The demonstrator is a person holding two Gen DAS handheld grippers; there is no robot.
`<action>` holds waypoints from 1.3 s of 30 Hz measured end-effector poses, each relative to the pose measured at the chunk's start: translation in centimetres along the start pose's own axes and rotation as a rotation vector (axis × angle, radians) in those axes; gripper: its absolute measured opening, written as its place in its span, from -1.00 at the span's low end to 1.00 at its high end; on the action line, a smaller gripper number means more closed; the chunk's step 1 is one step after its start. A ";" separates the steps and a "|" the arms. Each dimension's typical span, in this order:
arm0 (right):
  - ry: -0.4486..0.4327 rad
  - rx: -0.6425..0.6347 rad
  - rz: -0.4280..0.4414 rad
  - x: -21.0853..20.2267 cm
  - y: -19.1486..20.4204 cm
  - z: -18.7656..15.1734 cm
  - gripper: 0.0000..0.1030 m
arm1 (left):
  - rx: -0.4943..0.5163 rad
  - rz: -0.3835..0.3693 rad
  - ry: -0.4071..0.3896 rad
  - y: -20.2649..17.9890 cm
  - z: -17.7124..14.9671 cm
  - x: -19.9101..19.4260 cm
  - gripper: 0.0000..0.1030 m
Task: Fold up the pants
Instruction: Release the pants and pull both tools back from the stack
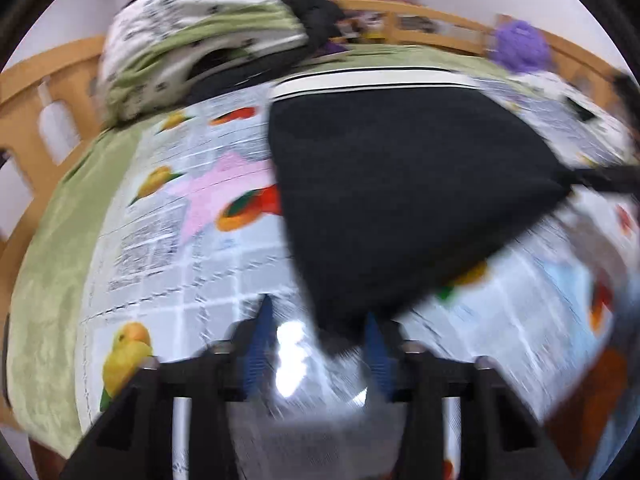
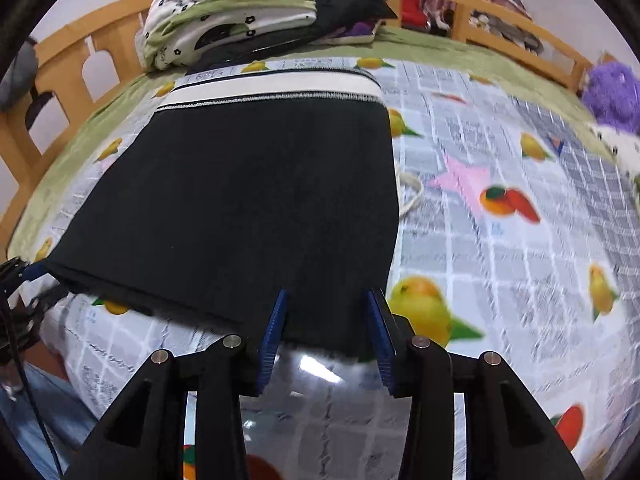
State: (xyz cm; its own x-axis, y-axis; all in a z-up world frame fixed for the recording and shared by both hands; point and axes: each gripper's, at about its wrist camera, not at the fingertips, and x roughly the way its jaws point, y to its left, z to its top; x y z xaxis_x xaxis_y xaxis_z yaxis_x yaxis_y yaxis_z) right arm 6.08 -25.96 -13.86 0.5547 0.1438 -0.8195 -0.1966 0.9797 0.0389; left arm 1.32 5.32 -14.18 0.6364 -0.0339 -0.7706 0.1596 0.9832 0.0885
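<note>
The black pants [image 2: 248, 200] lie folded on the fruit-print sheet, white waistband [image 2: 272, 90] at the far end. In the right wrist view my right gripper [image 2: 326, 316] is open with its blue fingers either side of the pants' near right edge. In the left wrist view the pants [image 1: 400, 184] show as a dark triangle, its near corner reaching between the blue fingers of my left gripper [image 1: 316, 320], which is open. The right gripper's arm [image 1: 612, 180] shows at the pants' right corner. The left wrist view is motion-blurred.
A pile of folded bedding and dark clothes [image 2: 240, 12] sits at the head of the bed. A wooden bed rail [image 2: 500, 12] runs around the mattress. A purple plush toy [image 2: 612, 96] lies at the right. A white cord [image 2: 412, 192] lies beside the pants.
</note>
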 end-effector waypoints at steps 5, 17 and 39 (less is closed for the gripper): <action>0.001 -0.042 -0.027 0.2 0.6 -1.1 -0.18 | 0.017 -0.010 0.031 -0.9 0.3 -0.2 -0.79; -0.131 0.050 0.025 -2.2 -1.7 -0.8 -0.18 | -0.052 -0.128 -0.115 0.7 1.6 -5.1 -0.25; -0.089 0.077 -0.028 -4.1 -1.2 -1.2 -0.09 | -0.060 -0.068 -0.008 -4.4 2.3 -3.3 0.08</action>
State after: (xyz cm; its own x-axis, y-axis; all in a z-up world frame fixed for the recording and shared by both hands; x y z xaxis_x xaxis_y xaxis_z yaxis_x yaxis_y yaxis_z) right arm 3.10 -27.85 -11.25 0.6296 0.1251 -0.7668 -0.1197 0.9908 0.0634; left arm 0.25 0.69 -10.56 0.6319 -0.1023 -0.7683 0.1576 0.9875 -0.0018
